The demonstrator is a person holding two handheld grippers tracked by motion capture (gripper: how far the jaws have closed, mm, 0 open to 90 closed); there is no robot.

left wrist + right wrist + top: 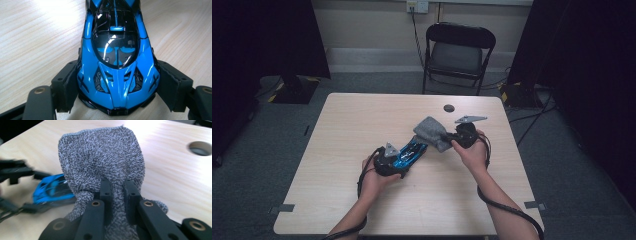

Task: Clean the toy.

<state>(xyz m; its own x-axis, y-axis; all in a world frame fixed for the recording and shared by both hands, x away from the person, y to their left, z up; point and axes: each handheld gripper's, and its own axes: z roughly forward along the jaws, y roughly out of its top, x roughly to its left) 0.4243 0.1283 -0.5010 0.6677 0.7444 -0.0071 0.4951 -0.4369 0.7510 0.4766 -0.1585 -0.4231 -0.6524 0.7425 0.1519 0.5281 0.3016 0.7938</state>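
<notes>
A glossy blue and black toy car (117, 60) rests on the light wooden table (362, 120). My left gripper (117, 86) is clamped on its near end, one pad on each flank. In the high view the car (411, 152) stretches from that gripper (398, 159) towards the middle of the table. My right gripper (117, 192) is shut on a grey terry cloth (102, 160), which stands up over the jaws. From above, the cloth (431, 132) lies over the far end of the car, with the right gripper (454, 138) just to its right.
A round hole (449, 108) sits in the tabletop behind the cloth. Beyond the far edge stands a black folding chair (458, 52). Cables trail from both grippers along the person's forearms. Dark curtains flank the room.
</notes>
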